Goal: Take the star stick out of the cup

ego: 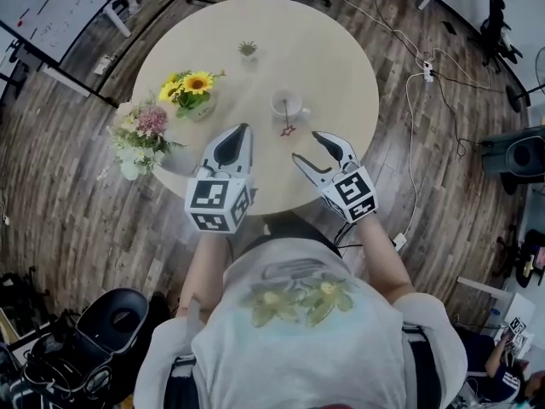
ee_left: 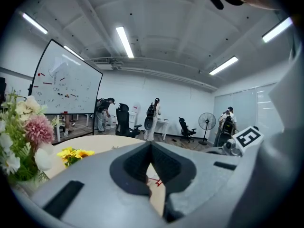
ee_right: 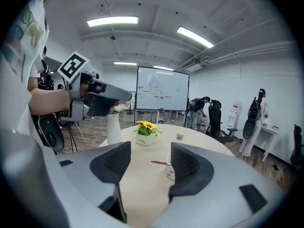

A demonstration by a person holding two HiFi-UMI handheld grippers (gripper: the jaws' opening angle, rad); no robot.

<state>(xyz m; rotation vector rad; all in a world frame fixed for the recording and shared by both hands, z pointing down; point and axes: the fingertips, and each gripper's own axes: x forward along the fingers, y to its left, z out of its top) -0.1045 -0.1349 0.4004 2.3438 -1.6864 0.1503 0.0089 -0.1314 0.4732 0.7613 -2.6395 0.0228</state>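
A white cup (ego: pixel 287 105) stands near the middle of the round table (ego: pixel 341 66). The red star stick (ego: pixel 288 128) leans out of it, with its star end over the near rim. My left gripper (ego: pixel 243 129) is shut and empty, its tip to the left of the cup and short of it. My right gripper (ego: pixel 306 146) is open and empty, just nearer than the star. In the right gripper view the cup (ee_right: pixel 169 171) is half hidden by the right jaw, and the stick (ee_right: pixel 159 163) shows in the gap. The left gripper view shows the star (ee_left: pixel 156 181) below the closed jaws.
A pot of sunflowers (ego: pixel 194 92) and a vase of mixed flowers (ego: pixel 140 139) stand at the table's left. A small plant (ego: pixel 248 49) is at the far side. Cables (ego: pixel 417 100) and office chairs lie around on the wooden floor. People stand by a whiteboard (ee_right: pixel 163 88).
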